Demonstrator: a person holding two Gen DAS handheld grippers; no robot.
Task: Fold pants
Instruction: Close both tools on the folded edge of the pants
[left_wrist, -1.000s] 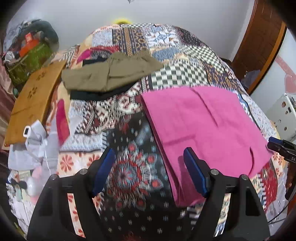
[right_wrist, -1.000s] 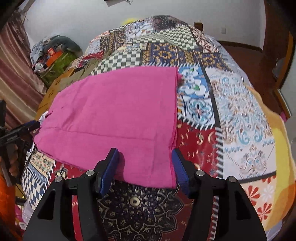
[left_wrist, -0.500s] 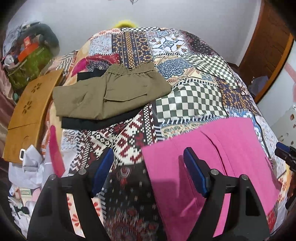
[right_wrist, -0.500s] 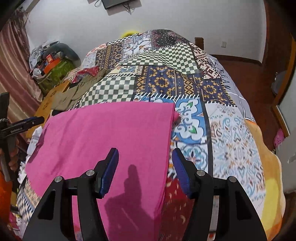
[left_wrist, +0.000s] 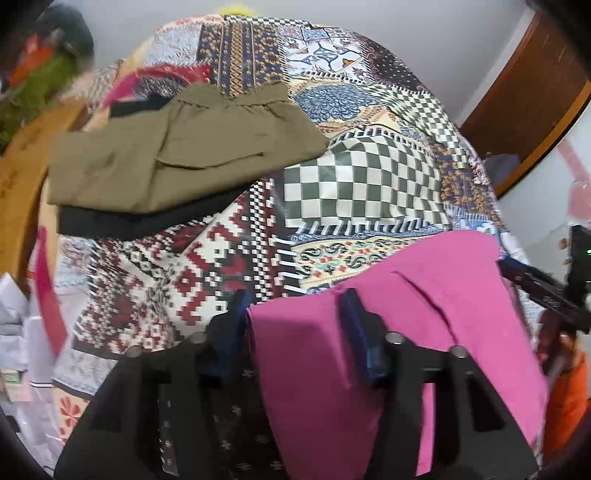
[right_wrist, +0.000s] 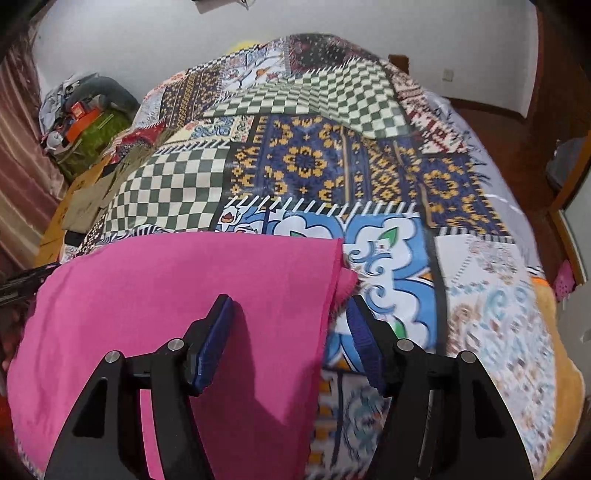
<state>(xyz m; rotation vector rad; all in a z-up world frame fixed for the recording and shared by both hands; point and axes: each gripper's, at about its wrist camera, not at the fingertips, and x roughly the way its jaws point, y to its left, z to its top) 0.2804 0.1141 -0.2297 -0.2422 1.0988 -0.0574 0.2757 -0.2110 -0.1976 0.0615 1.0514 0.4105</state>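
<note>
A: From the left wrist, the left tool (left_wrist: 295, 332) straddles the near left corner of the pink pants (left_wrist: 424, 332). Its jaws are closing with the raised cloth edge between them, but I can't see the pads pressing it yet.

B: The right wrist shows the other side — the right tool (right_wrist: 288, 339) is spread, one finger over the pink cloth, the other over the patchwork bedspread (right_wrist: 306, 162), with the pants' right edge between them. Its jaws are opening slightly.

A: The pants lie flat on the bed, at its near end. My view also shows the folded olive garment (left_wrist: 166, 155) stacked on a black one (left_wrist: 129, 225) further up the bed.

B: Mine shows that pile only as a sliver at the left — but I see the wooden floor (right_wrist: 517, 122) on the right.
</note>
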